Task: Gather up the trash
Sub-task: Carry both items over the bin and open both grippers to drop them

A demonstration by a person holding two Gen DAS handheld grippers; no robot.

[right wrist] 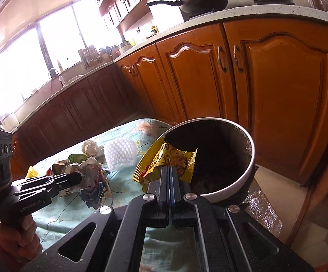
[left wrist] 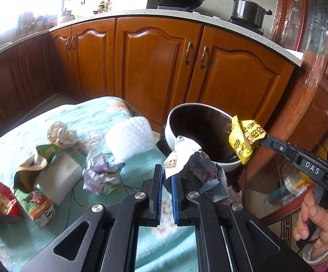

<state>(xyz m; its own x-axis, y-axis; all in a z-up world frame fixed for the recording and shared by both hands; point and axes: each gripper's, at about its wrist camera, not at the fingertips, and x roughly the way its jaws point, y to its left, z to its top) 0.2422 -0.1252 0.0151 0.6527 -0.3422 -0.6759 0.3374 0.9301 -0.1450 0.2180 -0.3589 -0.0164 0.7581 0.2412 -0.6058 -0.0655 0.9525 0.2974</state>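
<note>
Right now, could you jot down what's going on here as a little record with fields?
place: kitchen, table with floral cloth
left claw: shut on crumpled paper
right claw: shut on yellow wrapper, held at the bin's rim
bin: white rim, dark inside, at the table's edge
left on the table: bubble wrap roll, crumpled paper balls, snack bags, carton

The right tool (left wrist: 260,139) bears "DAS"; the yellow wrapper's (left wrist: 243,139) print is unreadable.
</note>
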